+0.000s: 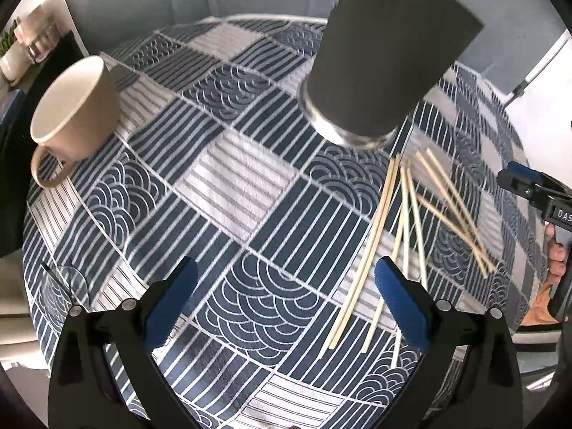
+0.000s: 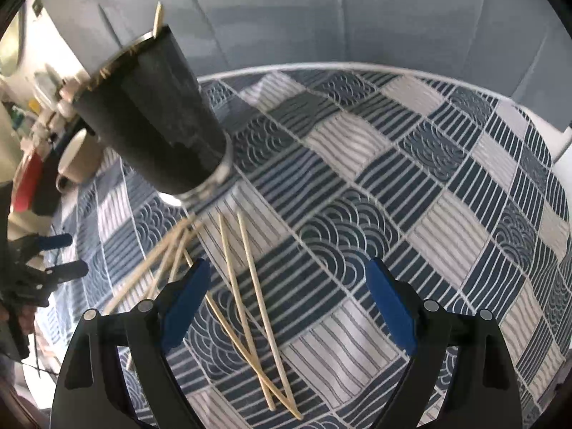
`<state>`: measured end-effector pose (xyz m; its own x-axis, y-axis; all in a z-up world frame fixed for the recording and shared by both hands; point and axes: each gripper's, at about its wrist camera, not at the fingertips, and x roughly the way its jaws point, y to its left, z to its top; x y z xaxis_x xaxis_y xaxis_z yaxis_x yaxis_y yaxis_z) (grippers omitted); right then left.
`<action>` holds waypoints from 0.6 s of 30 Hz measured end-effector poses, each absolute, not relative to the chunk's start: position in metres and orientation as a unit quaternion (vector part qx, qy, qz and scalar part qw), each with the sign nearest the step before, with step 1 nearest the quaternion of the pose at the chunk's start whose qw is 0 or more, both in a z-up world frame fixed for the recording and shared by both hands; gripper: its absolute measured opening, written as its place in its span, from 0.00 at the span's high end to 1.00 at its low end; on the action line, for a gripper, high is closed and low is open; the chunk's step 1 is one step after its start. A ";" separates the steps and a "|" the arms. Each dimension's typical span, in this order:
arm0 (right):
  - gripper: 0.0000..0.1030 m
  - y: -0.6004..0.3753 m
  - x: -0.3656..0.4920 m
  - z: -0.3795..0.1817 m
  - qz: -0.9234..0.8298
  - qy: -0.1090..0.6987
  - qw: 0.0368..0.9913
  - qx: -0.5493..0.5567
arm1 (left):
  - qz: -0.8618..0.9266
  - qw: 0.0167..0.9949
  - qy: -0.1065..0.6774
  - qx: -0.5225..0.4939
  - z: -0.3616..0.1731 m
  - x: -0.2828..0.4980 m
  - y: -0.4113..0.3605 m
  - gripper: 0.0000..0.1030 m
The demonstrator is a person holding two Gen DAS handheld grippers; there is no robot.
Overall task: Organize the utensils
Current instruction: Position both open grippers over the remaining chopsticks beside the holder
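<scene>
Several pale wooden chopsticks [image 1: 407, 228] lie scattered on the patterned tablecloth, right of centre in the left wrist view and low centre in the right wrist view [image 2: 250, 296]. A tall black tumbler [image 1: 386, 60] stands behind them, with chopstick tips poking out of its top [image 2: 157, 18]; it also shows in the right wrist view [image 2: 157, 121]. My left gripper [image 1: 286, 304] is open and empty, just left of the chopsticks. My right gripper [image 2: 286, 304] is open and empty above the chopsticks. The right gripper [image 1: 536, 193] shows at the right edge of the left wrist view.
A beige mug [image 1: 75, 107] stands at the far left of the round table [image 1: 228, 186]; it also shows in the right wrist view [image 2: 77, 161]. A clear glass [image 1: 64, 286] sits near the table's left edge. Shelves with clutter [image 2: 32, 114] lie beyond.
</scene>
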<state>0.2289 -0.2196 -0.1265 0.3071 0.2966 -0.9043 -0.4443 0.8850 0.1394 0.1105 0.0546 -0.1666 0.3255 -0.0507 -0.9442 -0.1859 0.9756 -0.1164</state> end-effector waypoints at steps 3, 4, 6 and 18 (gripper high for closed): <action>0.18 -0.220 0.226 -0.137 0.225 0.552 0.800 -0.073 | 0.037 0.801 0.590 -0.095 -0.176 0.110 0.048 0.06; 0.18 -0.220 0.224 -0.141 0.223 0.555 0.798 -0.075 | 0.036 0.800 0.592 -0.090 -0.179 0.110 0.046 0.06; 0.18 -0.219 0.221 -0.146 0.223 0.559 0.794 -0.080 | 0.033 0.797 0.598 -0.080 -0.184 0.110 0.042 0.06; 0.18 -0.214 0.205 -0.172 0.207 0.572 0.783 -0.130 | 0.024 0.779 0.626 -0.022 -0.207 0.123 0.024 0.06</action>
